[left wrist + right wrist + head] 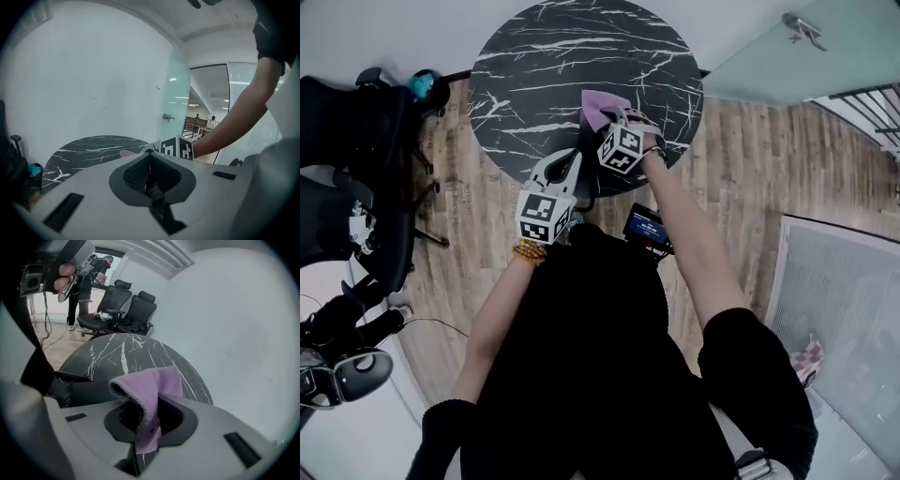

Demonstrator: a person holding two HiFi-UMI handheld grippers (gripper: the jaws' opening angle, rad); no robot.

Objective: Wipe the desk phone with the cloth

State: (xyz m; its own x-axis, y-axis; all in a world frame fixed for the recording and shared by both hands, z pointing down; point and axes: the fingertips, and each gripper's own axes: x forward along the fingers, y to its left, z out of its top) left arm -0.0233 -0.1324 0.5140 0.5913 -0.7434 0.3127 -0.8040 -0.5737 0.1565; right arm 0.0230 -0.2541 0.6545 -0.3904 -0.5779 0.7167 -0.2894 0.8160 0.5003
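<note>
Right hand-held gripper (146,420) around purple cloth (157,380)

Round black marble table (534,56), wood floor (750,169), 2 black office chairs (133,310).

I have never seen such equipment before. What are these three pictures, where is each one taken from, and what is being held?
No robot here: a person holds a two-jaw tool, a gripper, in each hand. The head view looks down from the person's head at a round black marble table. The other two pictures come from cameras riding on the grippers, looking along their jaws. The left gripper is shut and empty. The right gripper is shut on a purple cloth. Near it on the table lies a dark object with a coiled cord, probably the desk phone.
</note>
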